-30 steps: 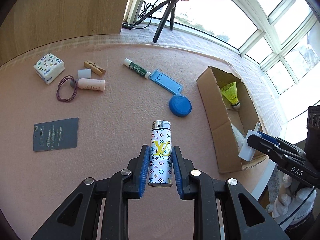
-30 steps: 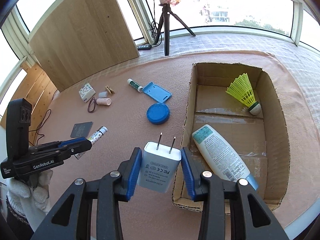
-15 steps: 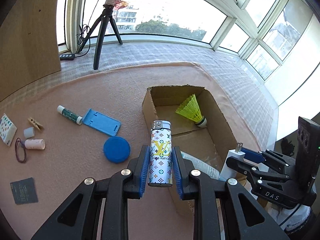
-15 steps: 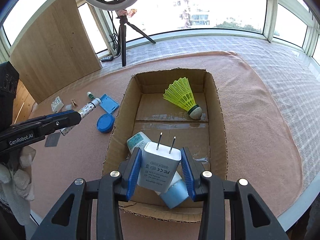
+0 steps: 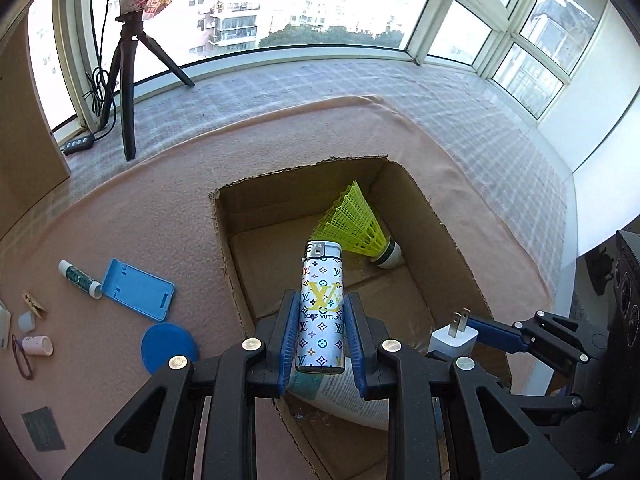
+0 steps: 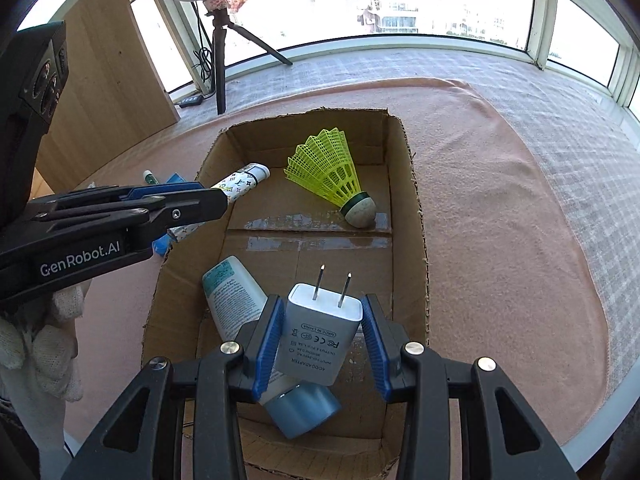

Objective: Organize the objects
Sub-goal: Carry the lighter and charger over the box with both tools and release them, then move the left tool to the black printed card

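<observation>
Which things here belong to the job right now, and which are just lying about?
In play:
- lighter, in left gripper
- charger plug, in right gripper
- cardboard box

Lying about:
- tripod
- power strip

free: box floor bare at frame centre, right wrist view | blocked: shuttlecock upper right corner; bottle lower left | counter right of box: bare
</observation>
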A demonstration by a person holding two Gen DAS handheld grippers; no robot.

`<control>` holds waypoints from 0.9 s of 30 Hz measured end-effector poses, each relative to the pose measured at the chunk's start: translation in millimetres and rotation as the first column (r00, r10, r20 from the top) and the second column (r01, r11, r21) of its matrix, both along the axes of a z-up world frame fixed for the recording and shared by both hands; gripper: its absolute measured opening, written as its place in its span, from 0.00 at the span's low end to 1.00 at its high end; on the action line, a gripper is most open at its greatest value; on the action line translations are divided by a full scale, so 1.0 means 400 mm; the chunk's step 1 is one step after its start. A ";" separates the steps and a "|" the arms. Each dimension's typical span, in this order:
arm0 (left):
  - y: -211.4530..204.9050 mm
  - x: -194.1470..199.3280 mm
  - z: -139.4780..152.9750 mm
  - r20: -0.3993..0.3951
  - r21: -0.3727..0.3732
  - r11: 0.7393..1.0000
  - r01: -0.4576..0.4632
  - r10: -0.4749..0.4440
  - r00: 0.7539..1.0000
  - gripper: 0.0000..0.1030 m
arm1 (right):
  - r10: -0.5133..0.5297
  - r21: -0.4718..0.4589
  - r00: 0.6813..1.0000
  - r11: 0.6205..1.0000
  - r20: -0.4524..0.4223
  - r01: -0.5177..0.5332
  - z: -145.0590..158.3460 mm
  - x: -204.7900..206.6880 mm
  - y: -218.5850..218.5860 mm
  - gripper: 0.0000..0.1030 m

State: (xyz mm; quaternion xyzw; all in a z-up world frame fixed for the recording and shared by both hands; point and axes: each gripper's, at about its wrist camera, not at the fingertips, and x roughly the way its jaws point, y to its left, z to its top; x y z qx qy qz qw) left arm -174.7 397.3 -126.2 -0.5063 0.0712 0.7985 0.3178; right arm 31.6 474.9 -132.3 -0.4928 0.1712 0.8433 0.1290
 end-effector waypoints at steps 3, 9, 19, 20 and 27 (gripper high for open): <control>0.010 0.000 0.001 -0.008 -0.009 1.000 0.006 -0.006 1.000 0.24 | 0.006 0.001 1.000 1.000 0.004 -0.006 -0.004 -0.003 0.002 0.35; 0.010 0.003 0.007 0.003 -0.009 1.000 0.016 -0.016 1.000 0.30 | 0.016 -0.005 1.000 1.000 0.002 -0.016 -0.003 -0.007 0.000 0.37; -0.100 0.021 0.048 -0.019 -0.003 0.999 -0.050 0.050 0.999 0.30 | 0.013 -0.038 0.999 0.999 -0.038 -0.014 0.019 -0.003 -0.013 0.42; -0.121 0.024 0.050 -0.016 0.000 0.998 -0.060 0.060 0.998 0.30 | 0.012 -0.042 0.999 0.999 -0.043 -0.013 0.020 -0.003 -0.016 0.42; -0.297 0.060 0.062 -0.013 -0.006 0.988 -0.152 0.152 0.988 0.30 | 0.033 -0.046 0.997 0.998 -0.065 -0.036 0.039 -0.009 -0.070 0.42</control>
